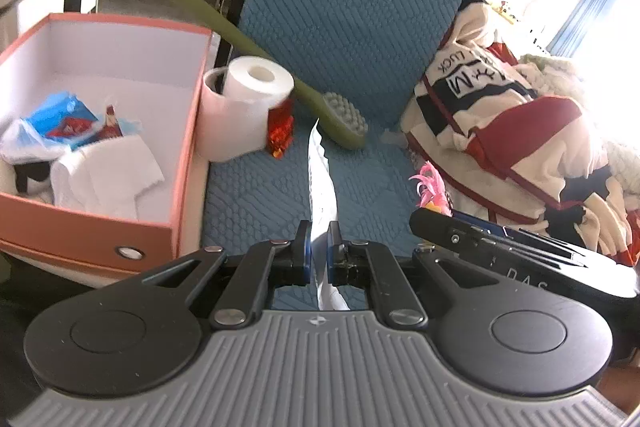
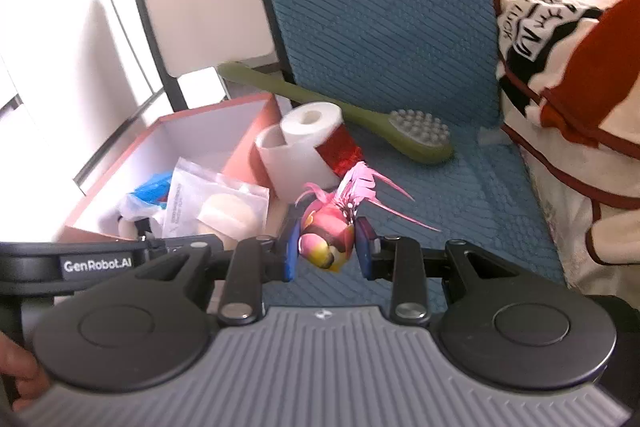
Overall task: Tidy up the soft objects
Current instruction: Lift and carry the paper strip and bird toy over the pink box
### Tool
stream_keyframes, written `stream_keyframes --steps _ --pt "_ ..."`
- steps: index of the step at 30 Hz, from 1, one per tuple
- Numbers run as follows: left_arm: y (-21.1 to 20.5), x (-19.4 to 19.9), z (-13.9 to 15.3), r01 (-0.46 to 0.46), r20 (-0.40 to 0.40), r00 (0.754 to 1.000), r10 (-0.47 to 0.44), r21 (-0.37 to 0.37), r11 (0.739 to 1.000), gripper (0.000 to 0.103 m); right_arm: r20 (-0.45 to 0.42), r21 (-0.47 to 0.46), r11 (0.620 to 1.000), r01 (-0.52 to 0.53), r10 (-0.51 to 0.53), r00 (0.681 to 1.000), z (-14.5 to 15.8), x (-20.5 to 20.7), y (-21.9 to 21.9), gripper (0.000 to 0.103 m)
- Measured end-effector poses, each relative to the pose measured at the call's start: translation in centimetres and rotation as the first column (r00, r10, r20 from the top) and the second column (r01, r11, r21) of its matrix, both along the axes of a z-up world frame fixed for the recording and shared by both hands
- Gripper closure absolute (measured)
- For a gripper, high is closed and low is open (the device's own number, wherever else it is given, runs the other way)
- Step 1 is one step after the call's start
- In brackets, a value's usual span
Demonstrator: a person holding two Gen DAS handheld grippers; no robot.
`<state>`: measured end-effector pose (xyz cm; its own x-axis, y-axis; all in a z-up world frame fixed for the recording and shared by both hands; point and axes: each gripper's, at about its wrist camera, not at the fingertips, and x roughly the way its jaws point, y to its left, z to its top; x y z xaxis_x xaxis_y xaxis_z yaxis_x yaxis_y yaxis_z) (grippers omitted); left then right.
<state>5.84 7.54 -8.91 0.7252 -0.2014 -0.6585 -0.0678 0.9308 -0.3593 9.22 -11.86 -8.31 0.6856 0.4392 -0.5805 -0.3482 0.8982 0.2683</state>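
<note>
Meanwhile, both claws are loaded above the blue cushion (image 1: 360,27).

Clenched, the left claw (image 1: 319,247) pinches a thin white packet (image 1: 322,179) edge-on; the right claw (image 2: 326,247) grips a pink feathered toy bird (image 2: 328,239) by its body. Their likely home, the orange box (image 1: 92,227), sits to the left. I'd worry the slick packet slides out, or the feathers snag on the paper roll (image 2: 308,131). Readable: "GenRobot.AI" on the left claw, "LUCK" on the blanket (image 1: 500,115).

The left black two-finger gripper (image 1: 319,247) is pinching nearly shut; the right black gripper (image 2: 326,251) is clamping partway, both apparently tilting downward.
</note>
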Motion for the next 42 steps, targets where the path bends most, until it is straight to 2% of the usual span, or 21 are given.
stream_keyframes --steps 7,15,24,32,42 --pt "3.0 -0.6 1.8 -0.038 0.019 0.999 0.038 0.016 0.999 0.095 0.025 0.0 0.999 -0.036 0.036 0.999 1.3 -0.5 2.4 0.07" --pt "7.5 -2.4 2.9 -0.107 0.021 0.994 0.107 0.001 0.994 0.095 0.058 0.018 0.993 -0.115 0.113 0.992 3.0 -0.8 6.6 0.07" --pt "13.7 -4.4 3.6 -0.228 0.035 0.973 0.228 0.006 0.974 0.095 0.078 0.018 0.972 -0.236 0.234 0.969 4.1 -1.5 13.2 0.07" --pt "19.6 -3.2 2.3 -0.278 -0.012 0.96 0.278 0.014 0.96 0.095 0.052 -0.007 0.953 -0.302 0.301 0.952 3.3 -0.6 19.0 0.07" --pt "25.5 0.9 -1.9 -0.319 -0.121 0.94 0.319 0.016 0.947 0.095 -0.057 -0.056 0.947 -0.316 0.313 0.948 -0.4 3.9 24.2 0.07"
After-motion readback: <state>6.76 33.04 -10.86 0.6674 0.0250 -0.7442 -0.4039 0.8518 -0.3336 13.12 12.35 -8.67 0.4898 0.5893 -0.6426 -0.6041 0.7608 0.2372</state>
